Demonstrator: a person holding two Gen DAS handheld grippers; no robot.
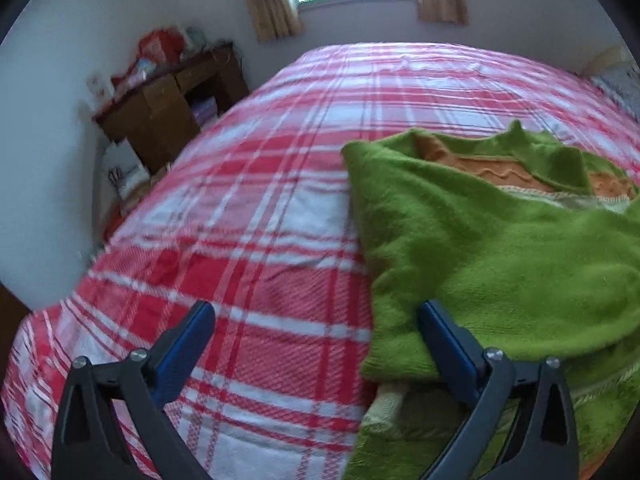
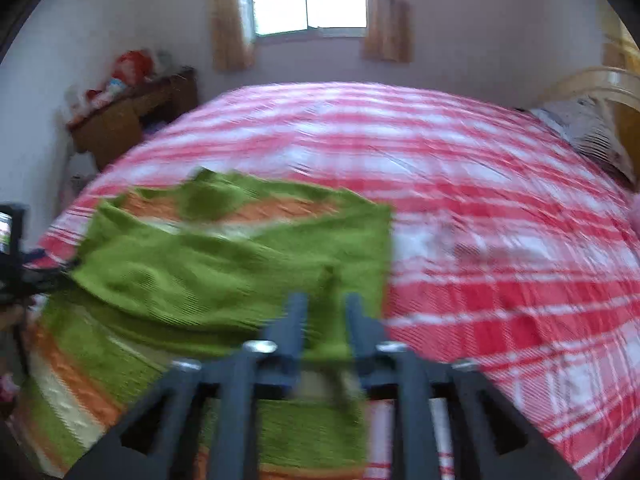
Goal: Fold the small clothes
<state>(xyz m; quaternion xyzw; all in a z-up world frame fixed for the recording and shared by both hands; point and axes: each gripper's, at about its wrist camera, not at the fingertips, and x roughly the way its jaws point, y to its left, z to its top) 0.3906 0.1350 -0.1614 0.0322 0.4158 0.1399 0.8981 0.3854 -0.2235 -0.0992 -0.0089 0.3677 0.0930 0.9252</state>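
**Green jumper on checked bedspread, two grippers over it**

Left wrist view: wooden desk [image 1: 168, 108] by the wall; red-and-white checked bedspread [image 1: 248, 220]; left gripper [image 1: 316, 316], jaws wide apart, nothing between them, its right finger lying on the folded edge of the green jumper [image 1: 480, 248]. A cream cuff shows only here.

Right wrist view, blurred: the left gripper's body at the far left edge; jumper [image 2: 208, 272] folded over, orange and cream stripes showing; right gripper [image 2: 324, 304], jaws parted with green fabric between them, grip not discernible; pillow [image 2: 588, 128], seen clearly only here.
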